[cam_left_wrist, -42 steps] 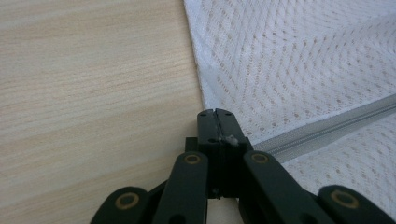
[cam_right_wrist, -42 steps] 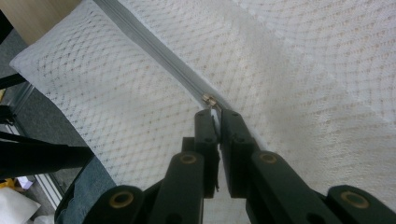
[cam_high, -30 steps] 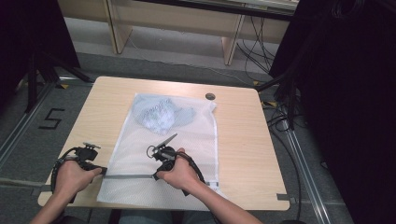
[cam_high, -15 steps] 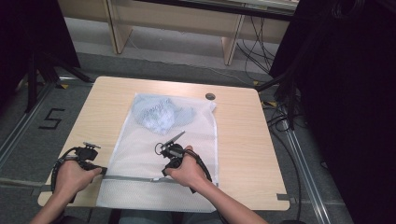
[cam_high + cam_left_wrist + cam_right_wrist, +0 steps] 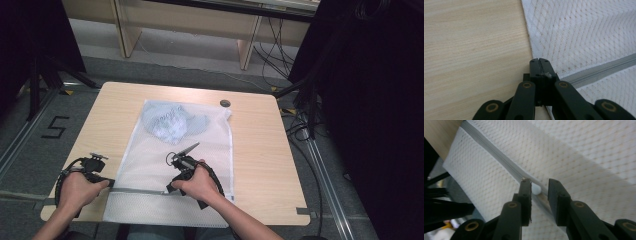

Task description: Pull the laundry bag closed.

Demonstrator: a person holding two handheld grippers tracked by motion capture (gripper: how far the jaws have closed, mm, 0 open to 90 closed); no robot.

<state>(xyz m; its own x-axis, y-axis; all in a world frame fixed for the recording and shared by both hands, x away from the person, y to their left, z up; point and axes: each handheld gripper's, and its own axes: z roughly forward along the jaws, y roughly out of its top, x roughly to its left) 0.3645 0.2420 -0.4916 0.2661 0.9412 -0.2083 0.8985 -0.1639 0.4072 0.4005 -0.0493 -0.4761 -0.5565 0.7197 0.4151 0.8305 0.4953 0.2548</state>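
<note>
While my left gripper [image 5: 540, 65] pinched the mesh bag's [image 5: 165, 150] near corner, my right gripper [image 5: 539, 188] stood narrowly parted around the zipper pull [image 5: 536, 189]; closing off-centre, I judged, would miss it, garment [image 5: 172, 122] beyond.

Spread flat on the bench [image 5: 260, 150]: a mesh bag [image 5: 150, 155], near edge overhanging toward the person. Inside, at the far end: bundled cloth [image 5: 172, 122]. Across the near end: the zipper [image 5: 142, 191]. At its left end, the left hand-held gripper [image 5: 540, 68]; midway along, the right hand-held gripper [image 5: 539, 188], perhaps straddling the zipper pull [image 5: 535, 189]. Beyond the bag's far right corner: a small disc [image 5: 225, 103].
</note>
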